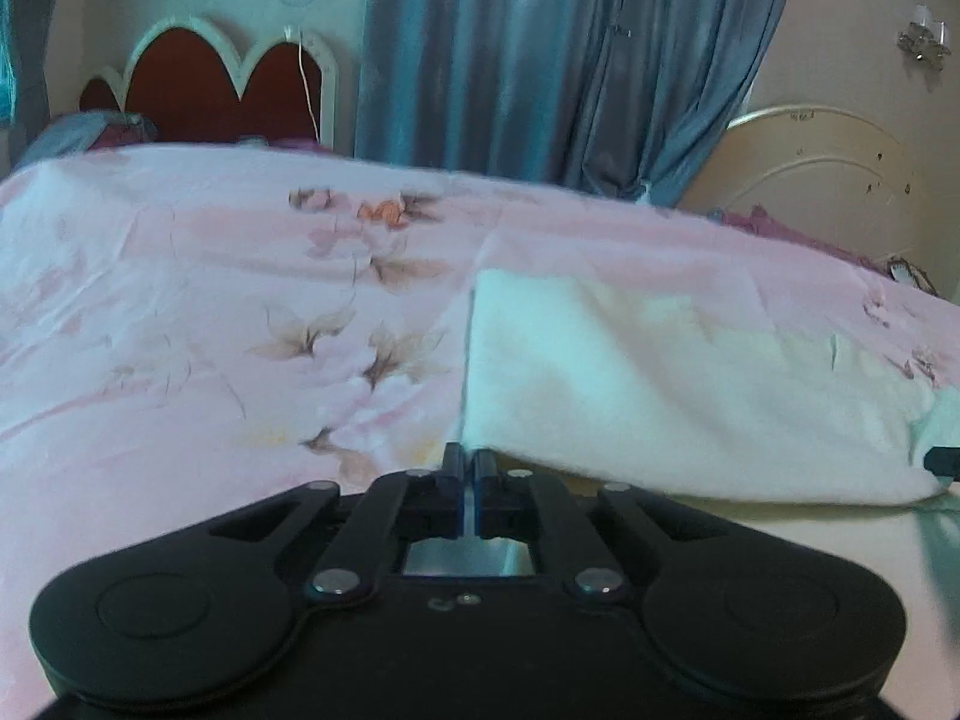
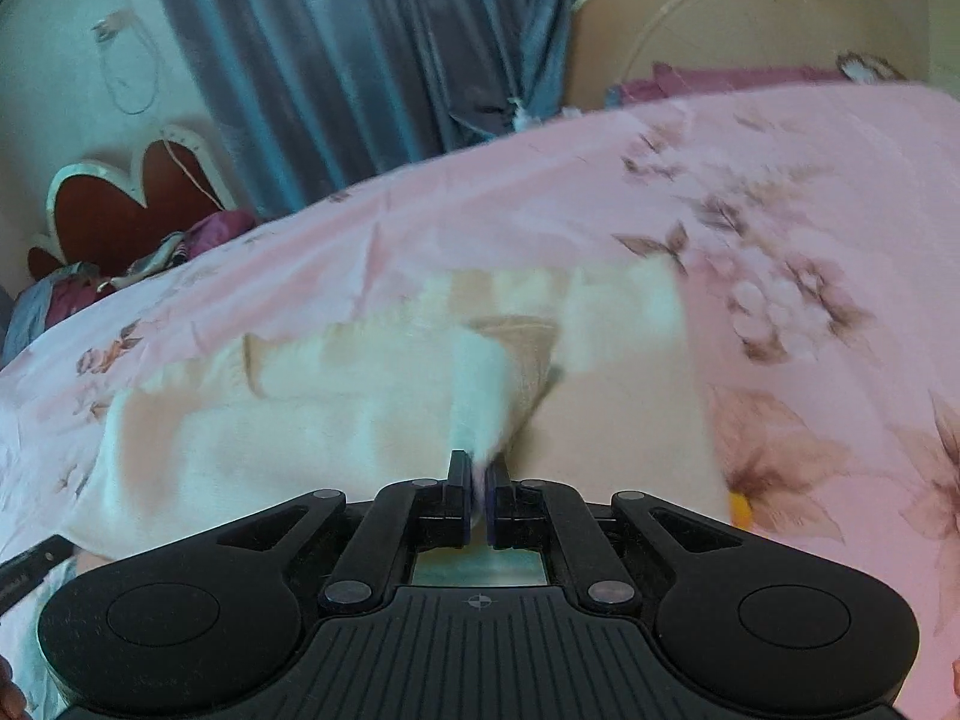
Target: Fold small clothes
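A small white garment (image 1: pixel 660 384) lies on a pink floral bed sheet (image 1: pixel 180 300). In the left wrist view my left gripper (image 1: pixel 470 462) is shut on the garment's near left corner. In the right wrist view the same garment (image 2: pixel 300 408) spreads to the left and ahead, blurred by motion. My right gripper (image 2: pixel 478 471) is shut on a raised fold of the garment at its near edge. The tip of the right gripper shows at the far right edge of the left wrist view (image 1: pixel 942 459). The tip of the left gripper shows at the left edge of the right wrist view (image 2: pixel 30 564).
A red headboard with white trim (image 1: pixel 228 84) stands at the bed's far left. Blue curtains (image 1: pixel 540 60) hang behind the bed. A cream rounded footboard (image 1: pixel 828 168) stands at the far right. Crumpled purple bedding (image 2: pixel 120 264) lies near the headboard.
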`<state>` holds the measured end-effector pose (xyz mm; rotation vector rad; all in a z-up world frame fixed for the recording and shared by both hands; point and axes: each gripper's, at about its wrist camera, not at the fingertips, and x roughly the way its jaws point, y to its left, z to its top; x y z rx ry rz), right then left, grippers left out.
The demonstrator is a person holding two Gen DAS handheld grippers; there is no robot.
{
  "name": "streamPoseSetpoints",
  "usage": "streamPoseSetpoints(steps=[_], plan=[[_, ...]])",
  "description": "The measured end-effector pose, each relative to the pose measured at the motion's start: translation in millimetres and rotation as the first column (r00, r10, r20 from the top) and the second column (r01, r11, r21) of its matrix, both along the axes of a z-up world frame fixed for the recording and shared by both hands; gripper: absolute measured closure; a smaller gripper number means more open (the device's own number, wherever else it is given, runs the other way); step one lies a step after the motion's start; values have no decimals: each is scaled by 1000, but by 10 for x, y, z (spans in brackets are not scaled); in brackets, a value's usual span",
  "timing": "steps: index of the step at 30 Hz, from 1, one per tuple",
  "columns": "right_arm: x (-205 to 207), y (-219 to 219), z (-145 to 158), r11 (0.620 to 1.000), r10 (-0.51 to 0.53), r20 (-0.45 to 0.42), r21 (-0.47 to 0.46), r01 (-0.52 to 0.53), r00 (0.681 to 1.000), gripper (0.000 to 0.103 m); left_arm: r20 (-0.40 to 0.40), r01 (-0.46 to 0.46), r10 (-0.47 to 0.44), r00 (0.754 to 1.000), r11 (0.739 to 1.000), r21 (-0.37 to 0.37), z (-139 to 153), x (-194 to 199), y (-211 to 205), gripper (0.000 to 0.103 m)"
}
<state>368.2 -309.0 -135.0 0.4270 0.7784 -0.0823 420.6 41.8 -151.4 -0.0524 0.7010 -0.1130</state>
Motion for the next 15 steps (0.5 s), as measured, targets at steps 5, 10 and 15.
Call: streamPoseSetpoints(steps=[5,10,15], plan=[[-66,-108,3,995,-32,10,91,31,999,100,-10,19,-19,1000,1000,24,-1,3,-38,100],[-211,-215,64,989,-81,52,132,73,995,27,-20,34,-33,999,999,38,0,7,-48,99],[-82,-236,-10,993,-85,25,90,83,996,55,-25,36,-35,999,998,46,0,-12,-55,98]])
